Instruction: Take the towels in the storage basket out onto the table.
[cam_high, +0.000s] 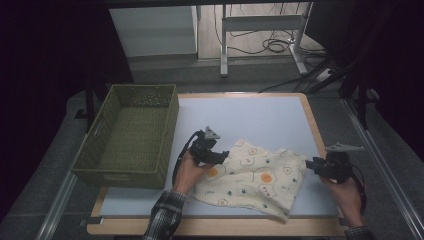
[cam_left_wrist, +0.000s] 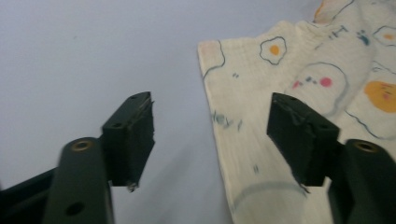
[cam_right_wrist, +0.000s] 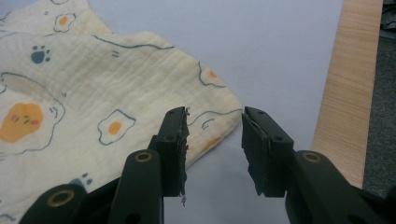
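Note:
A cream cloth (cam_high: 255, 175) printed with fried eggs and paw marks lies rumpled on the pale table top (cam_high: 250, 115), near the front edge. My left gripper (cam_high: 225, 156) sits at the cloth's left side. In the left gripper view its jaws (cam_left_wrist: 210, 126) stand apart, with the cloth's edge (cam_left_wrist: 243, 121) running below the gap and nothing pinched. My right gripper (cam_high: 309, 164) is at the cloth's right corner. In the right gripper view the jaws (cam_right_wrist: 215, 135) are apart, and the cloth's corner (cam_right_wrist: 219, 112) lies just beyond the tips, untouched.
A green woven basket (cam_high: 120, 177) stands on the table's left side with nothing in it. The table's wooden border (cam_right_wrist: 350, 93) runs close to the right of my right gripper. Table legs and cables (cam_high: 270, 45) lie on the floor beyond.

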